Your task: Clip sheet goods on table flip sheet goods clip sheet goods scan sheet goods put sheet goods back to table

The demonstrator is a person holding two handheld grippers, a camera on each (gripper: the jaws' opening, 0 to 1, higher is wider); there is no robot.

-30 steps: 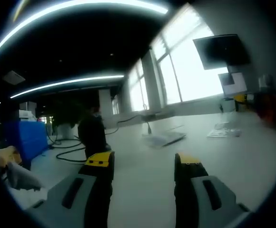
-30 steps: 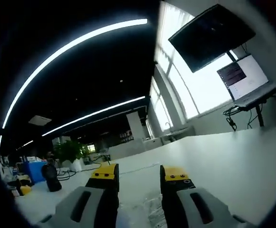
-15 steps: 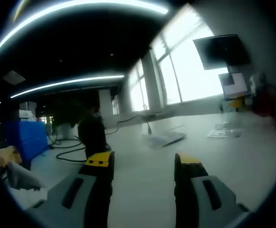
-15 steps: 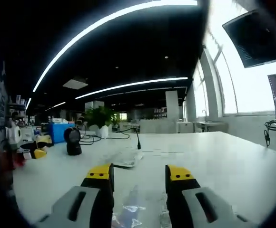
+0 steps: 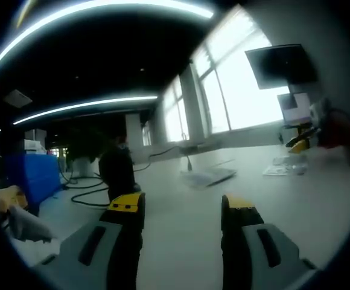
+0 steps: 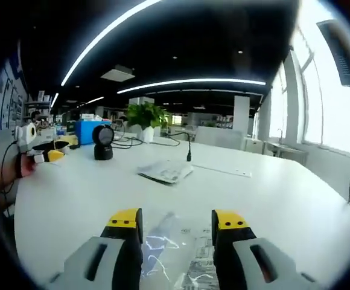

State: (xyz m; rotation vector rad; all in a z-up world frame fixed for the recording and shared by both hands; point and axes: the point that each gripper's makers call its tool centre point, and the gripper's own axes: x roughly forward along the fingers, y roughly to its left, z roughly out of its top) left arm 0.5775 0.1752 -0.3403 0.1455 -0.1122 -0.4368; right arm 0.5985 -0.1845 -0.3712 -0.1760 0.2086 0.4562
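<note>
Sheet goods (image 6: 163, 251) lie between the parted right tongs (image 6: 178, 222).

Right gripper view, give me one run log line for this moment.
right gripper: open, over clear sheet goods | left gripper: open, empty | table: white

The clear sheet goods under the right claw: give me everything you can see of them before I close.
The sheet goods look like thin, clear, glossy plastic packets with small dark print, catching white glare. They lie flat on the white table, right in front of the right claw and running between its yellow-tipped jaws, which stand open. Whether the jaws touch the plastic cannot be told. The near edge is cut off at the bottom of the right gripper view.
</note>
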